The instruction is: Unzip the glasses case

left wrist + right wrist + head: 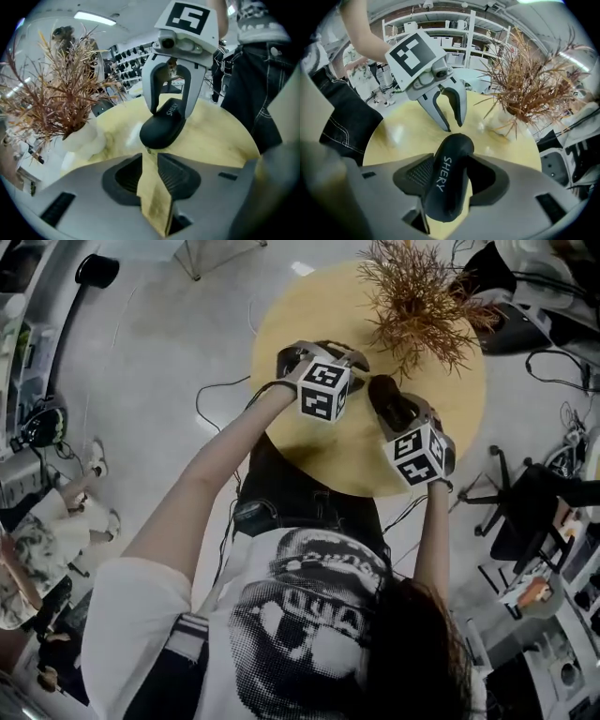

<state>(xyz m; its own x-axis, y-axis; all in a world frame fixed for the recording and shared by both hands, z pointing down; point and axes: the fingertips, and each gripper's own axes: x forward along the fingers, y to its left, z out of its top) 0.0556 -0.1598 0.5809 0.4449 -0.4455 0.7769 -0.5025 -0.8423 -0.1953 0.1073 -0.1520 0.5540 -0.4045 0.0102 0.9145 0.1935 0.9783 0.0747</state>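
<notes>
Two tongs are at the black glasses case (447,180), getting ready to unzip it.
My right tongs (170,111) stand wide around the case on the round yellow table (366,465), not squeezing yet. My left tongs (453,124) are a little apart and empty, just by its end. Next, I think, one must hold the case still while the other finds the tiny zip pull.
</notes>
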